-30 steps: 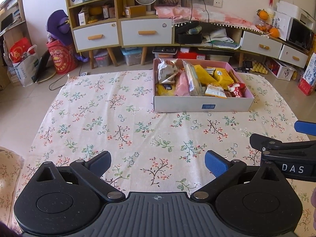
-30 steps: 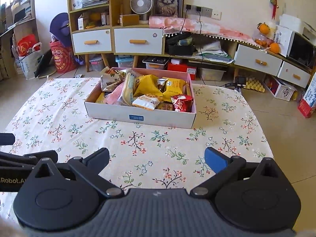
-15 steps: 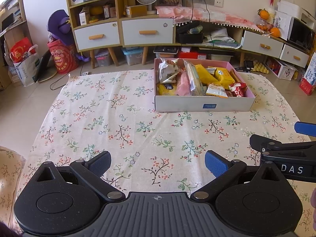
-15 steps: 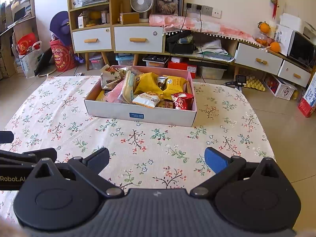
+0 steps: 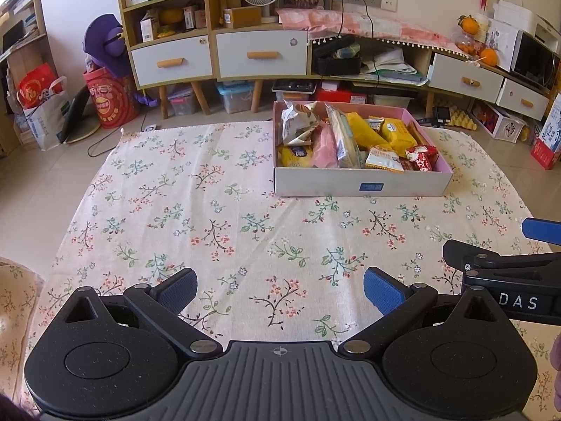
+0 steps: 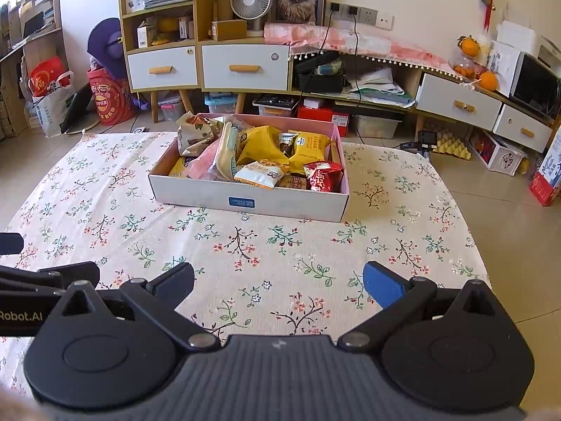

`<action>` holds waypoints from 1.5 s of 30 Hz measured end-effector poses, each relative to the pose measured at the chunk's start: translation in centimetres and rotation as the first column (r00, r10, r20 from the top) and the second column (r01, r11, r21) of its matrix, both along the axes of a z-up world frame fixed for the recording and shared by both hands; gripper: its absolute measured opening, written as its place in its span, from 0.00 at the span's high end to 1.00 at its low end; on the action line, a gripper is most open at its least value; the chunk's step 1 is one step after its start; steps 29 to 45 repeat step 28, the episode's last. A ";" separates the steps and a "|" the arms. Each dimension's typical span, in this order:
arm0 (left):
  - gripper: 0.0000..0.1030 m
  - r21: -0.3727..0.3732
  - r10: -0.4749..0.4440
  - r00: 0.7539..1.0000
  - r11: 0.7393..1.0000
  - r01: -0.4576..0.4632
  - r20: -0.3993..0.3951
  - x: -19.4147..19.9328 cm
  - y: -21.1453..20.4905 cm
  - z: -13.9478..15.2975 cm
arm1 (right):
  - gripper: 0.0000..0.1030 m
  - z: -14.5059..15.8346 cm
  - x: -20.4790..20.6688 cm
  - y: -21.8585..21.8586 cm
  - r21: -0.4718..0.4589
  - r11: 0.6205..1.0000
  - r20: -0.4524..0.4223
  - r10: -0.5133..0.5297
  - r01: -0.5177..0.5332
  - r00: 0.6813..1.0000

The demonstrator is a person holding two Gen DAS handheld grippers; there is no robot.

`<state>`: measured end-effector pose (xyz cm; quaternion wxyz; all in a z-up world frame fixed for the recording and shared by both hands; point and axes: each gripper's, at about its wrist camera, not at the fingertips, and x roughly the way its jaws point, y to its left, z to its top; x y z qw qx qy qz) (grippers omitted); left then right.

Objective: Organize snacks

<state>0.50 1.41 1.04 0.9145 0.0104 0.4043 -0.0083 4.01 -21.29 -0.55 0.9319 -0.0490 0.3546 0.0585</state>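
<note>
Biggest thing I've got in view is the floral cloth [image 5: 196, 210] spread over the floor. On it sits the white snack box [image 6: 245, 201], up around 12 o'clock from my right gripper [image 6: 278, 282] and about 1 o'clock from my left gripper [image 5: 280, 289], well apart from both. It's stuffed with snack packets: a yellow bag [image 6: 261, 145], a red packet [image 6: 320, 175] at its near right corner. Both grippers hover low over the cloth, fingers spread wide, holding nothing.
</note>
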 end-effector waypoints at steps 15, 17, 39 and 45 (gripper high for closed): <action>0.01 -0.005 -0.001 1.000 1.000 0.001 0.000 -0.1 0.1 0.0 | 0.00 0.1 0.1 -0.1 -0.002 1.000 -0.005 0.000 0.000 1.000; 0.01 -0.005 -0.001 1.000 1.000 0.001 -0.001 -0.1 0.1 0.0 | 0.00 0.1 0.1 -0.1 -0.002 1.000 -0.005 0.000 0.000 1.000; 0.01 -0.005 -0.019 1.000 1.000 0.019 -0.012 0.0 0.0 -0.3 | 0.00 0.0 0.1 -0.2 -0.003 1.000 -0.007 -0.003 0.003 1.000; 0.01 -0.005 -0.019 1.000 1.000 0.019 -0.012 0.0 0.0 -0.3 | 0.00 0.0 0.1 -0.2 -0.003 1.000 -0.007 -0.003 0.003 1.000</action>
